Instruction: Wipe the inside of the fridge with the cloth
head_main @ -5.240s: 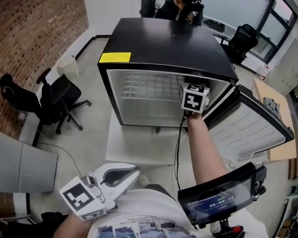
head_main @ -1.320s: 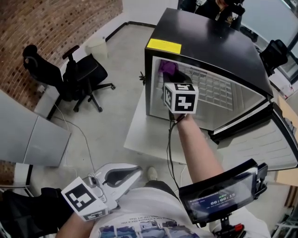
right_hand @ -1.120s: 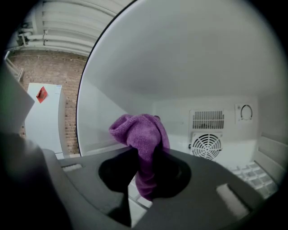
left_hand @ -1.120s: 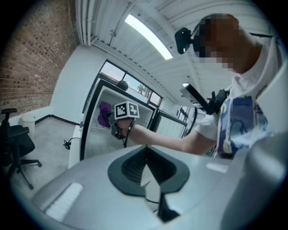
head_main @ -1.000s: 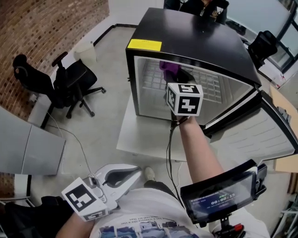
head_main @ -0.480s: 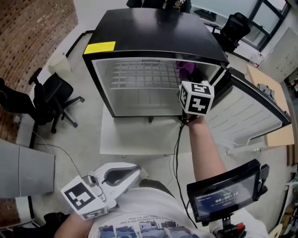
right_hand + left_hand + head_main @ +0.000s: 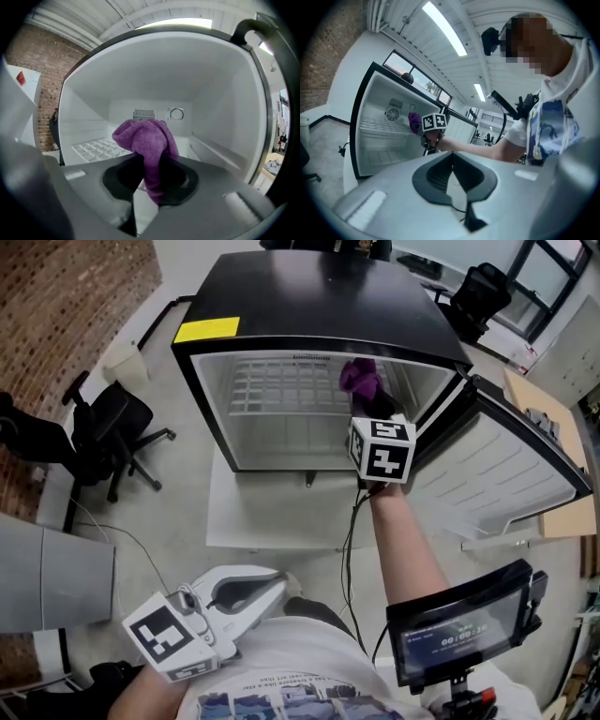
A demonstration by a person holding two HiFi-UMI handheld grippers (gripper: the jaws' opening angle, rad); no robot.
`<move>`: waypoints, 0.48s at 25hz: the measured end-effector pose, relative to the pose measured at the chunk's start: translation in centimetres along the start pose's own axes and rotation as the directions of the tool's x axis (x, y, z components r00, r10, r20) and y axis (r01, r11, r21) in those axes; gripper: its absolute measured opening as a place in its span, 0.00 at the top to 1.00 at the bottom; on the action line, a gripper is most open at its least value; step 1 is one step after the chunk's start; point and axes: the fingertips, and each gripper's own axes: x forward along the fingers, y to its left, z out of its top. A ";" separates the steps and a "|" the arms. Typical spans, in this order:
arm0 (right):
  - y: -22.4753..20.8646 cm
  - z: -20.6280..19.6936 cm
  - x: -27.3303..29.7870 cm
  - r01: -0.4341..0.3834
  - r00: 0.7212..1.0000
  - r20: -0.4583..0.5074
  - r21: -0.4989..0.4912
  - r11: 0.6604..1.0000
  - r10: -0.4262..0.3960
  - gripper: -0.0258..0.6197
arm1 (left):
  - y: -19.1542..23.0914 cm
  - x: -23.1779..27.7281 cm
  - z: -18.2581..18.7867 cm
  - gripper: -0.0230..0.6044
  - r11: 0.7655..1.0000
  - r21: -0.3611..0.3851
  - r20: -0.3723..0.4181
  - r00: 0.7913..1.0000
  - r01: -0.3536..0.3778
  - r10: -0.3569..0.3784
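Observation:
The black fridge (image 7: pixel 319 306) stands open, its white inside facing me, with a wire shelf (image 7: pixel 281 390) near the top. My right gripper (image 7: pixel 367 401) reaches into the upper right of the opening, shut on a purple cloth (image 7: pixel 361 379). In the right gripper view the cloth (image 7: pixel 147 140) bunches up from between the jaws of this gripper (image 7: pixel 145 174), in front of the back wall's vent (image 7: pixel 143 114) and dial (image 7: pixel 176 113). My left gripper (image 7: pixel 272 585) hangs low by my body, shut and holding nothing (image 7: pixel 451 161).
The fridge door (image 7: pixel 497 474) swings open to the right. A white low platform (image 7: pixel 253 521) carries the fridge. Office chairs (image 7: pixel 98 432) and a white bin (image 7: pixel 122 360) stand at the left by a brick wall. A screen device (image 7: pixel 464 634) hangs at my lower right.
Over the last second the right gripper carried the purple cloth from the upper left of the fridge's inside across to the upper right. The left gripper stayed put.

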 end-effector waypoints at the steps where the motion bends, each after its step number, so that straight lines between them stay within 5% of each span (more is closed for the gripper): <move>1: 0.8 0.0 0.2 -0.015 1.000 -0.001 -0.001 1.000 0.015 0.84 | 0.0 -0.2 0.0 0.95 1.000 -0.002 0.001 1.000 -0.006 0.006; 12: 11.1 1.3 1.9 -0.200 0.980 0.013 -0.013 0.980 0.201 0.84 | 0.6 -3.7 0.1 0.95 0.993 -0.019 0.033 0.992 -0.121 0.121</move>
